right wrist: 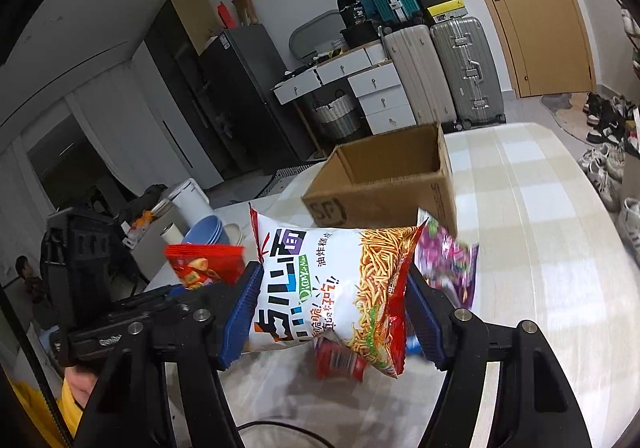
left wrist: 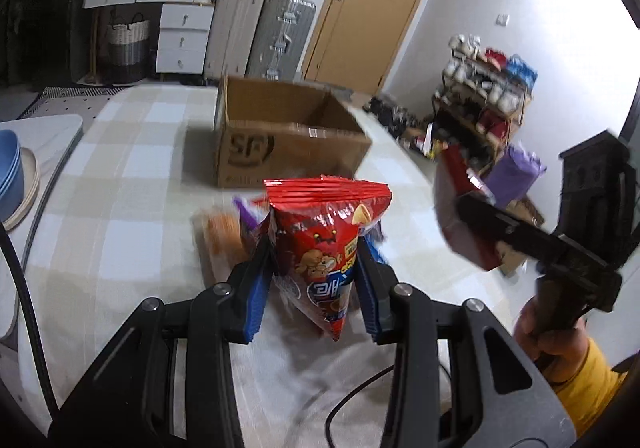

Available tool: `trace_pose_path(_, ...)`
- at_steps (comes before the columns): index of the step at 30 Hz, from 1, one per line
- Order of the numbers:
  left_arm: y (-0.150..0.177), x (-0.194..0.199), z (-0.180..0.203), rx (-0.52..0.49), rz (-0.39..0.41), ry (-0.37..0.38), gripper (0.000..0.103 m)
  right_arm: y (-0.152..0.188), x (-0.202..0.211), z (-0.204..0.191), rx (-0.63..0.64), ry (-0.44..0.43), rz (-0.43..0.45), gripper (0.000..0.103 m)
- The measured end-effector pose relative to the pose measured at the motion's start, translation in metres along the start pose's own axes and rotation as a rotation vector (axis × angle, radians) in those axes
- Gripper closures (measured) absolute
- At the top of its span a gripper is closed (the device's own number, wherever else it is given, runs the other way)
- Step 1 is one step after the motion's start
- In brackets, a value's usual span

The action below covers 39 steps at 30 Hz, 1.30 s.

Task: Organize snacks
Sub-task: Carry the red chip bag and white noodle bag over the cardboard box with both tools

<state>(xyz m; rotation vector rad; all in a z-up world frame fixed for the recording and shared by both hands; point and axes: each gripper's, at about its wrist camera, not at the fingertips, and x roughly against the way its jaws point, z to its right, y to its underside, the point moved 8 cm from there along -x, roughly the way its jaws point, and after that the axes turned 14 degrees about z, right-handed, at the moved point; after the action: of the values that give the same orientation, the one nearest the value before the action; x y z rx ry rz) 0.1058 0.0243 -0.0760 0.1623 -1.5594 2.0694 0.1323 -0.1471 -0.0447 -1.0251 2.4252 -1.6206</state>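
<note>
My left gripper [left wrist: 316, 284] is shut on a red cone-shaped snack bag [left wrist: 326, 244], lifted above the checked tablecloth [left wrist: 120, 208]. My right gripper [right wrist: 332, 308] is shut on a white and red noodle snack bag [right wrist: 332, 288], held up in the air. An open cardboard box [left wrist: 288, 140] stands on the table beyond both bags; in the right wrist view the box [right wrist: 384, 184] sits just past the noodle bag. The left gripper with its red bag [right wrist: 204, 264] shows at the left of the right wrist view. More snack packs lie on the cloth: an orange one [left wrist: 224, 236] and a purple one [right wrist: 448, 264].
Blue bowls on a plate [left wrist: 12, 176] rest on a side surface to the left. Suitcases [right wrist: 464, 72], white drawers [left wrist: 180, 40] and a wicker basket stand behind the table. A shoe rack [left wrist: 484, 96] and loose shoes [right wrist: 604, 164] are to the right. A cable [left wrist: 352, 400] lies near me.
</note>
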Motion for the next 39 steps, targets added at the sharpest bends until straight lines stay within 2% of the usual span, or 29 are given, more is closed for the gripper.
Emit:
trace_pose_path(6,-0.056,-0.02,0.001,-0.007,0.027,0.01,0.067,-0.05,-0.037,0.0,-0.02,-0.047,0.014,0.033)
trace_pose_path(10,-0.101,-0.043,0.003,-0.054,0.046,-0.001,0.067,-0.087,-0.063,0.003,-0.016,-0.059,0.028,0.033)
trace_pose_path(16,-0.151,-0.107,-0.001,-0.081,0.003,-0.004,0.067,-0.136,-0.115,0.021,-0.034,-0.026,0.022,0.033)
trace_pose_path(18,-0.16,-0.136,-0.007,-0.047,-0.035,0.013,0.067,-0.142,-0.135,0.028,-0.03,-0.007,0.006,0.033)
trace_pose_path(21,-0.171,-0.178,-0.018,0.007,-0.048,0.011,0.067,-0.145,-0.167,0.041,-0.069,0.001,-0.03,0.033)
trace_pose_path(24,-0.174,-0.218,-0.034,-0.02,-0.067,-0.046,0.067,-0.138,-0.197,0.054,-0.1,0.02,-0.061,0.033)
trace_pose_path(27,-0.163,-0.253,-0.046,0.006,-0.141,-0.049,0.067,-0.123,-0.219,0.061,-0.137,0.01,-0.096,0.033)
trace_pose_path(34,-0.133,-0.282,-0.057,-0.042,-0.213,-0.077,0.067,-0.096,-0.247,0.085,-0.17,0.052,-0.174,0.033)
trace_pose_path(39,-0.113,-0.296,-0.059,-0.058,-0.231,-0.088,0.067,-0.084,-0.255,0.098,-0.186,0.074,-0.209,0.033)
